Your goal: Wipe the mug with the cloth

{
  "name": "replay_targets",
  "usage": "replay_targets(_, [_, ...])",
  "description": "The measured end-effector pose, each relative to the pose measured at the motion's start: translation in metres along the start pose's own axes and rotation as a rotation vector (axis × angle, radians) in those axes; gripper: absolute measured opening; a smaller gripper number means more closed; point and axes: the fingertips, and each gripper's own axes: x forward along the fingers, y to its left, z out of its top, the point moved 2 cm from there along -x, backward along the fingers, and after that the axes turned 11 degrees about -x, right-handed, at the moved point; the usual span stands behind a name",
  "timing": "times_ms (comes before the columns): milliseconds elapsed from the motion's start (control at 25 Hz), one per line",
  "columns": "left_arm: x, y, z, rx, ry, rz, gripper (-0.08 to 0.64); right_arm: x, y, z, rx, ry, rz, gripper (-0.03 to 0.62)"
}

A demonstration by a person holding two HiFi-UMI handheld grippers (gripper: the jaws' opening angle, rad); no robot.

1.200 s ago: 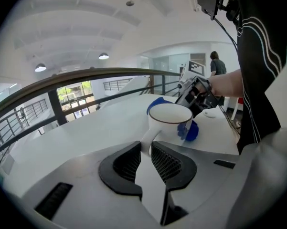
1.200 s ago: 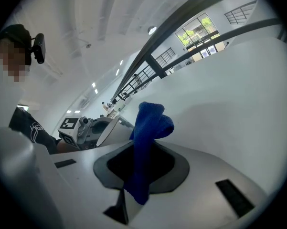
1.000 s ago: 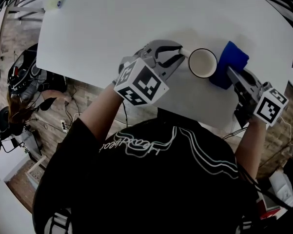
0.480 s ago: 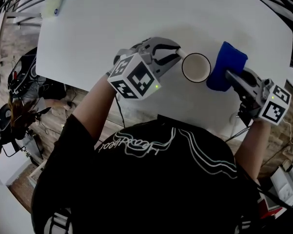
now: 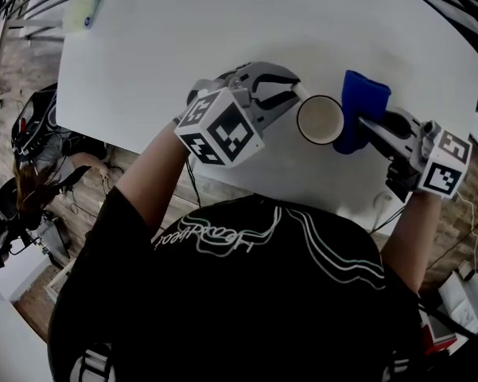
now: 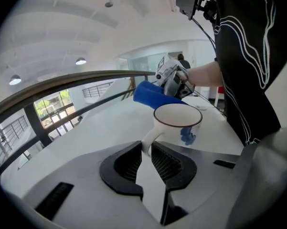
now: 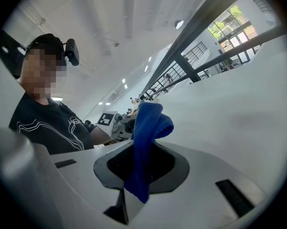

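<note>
Left gripper [image 6: 146,157] jaws clamped on the handle [image 6: 148,141] of the mug [image 5: 320,120], upright near the tabletop [image 5: 223,30] near edge, right gripper [image 7: 142,173] jaws pinching the blue cloth [image 5: 363,100] at its right wall, contact unclear; wipe starting, next: rub cloth round the wall, left bracing.

White table [image 5: 183,46]: mug [image 5: 320,120] upright near front edge, pale object [image 5: 86,8] far-left corner.
</note>
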Motion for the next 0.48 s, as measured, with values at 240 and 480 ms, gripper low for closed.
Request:
replay_targets(240, [0.005, -0.006, 0.007, -0.037, -0.014, -0.021, 0.067, 0.004, -0.008, 0.001, -0.052, 0.080, 0.017, 0.057])
replay_targets(480, [0.011, -0.014, 0.015, -0.064, -0.018, -0.028, 0.067, 0.008, -0.014, -0.006, -0.090, 0.171, 0.025, 0.057])
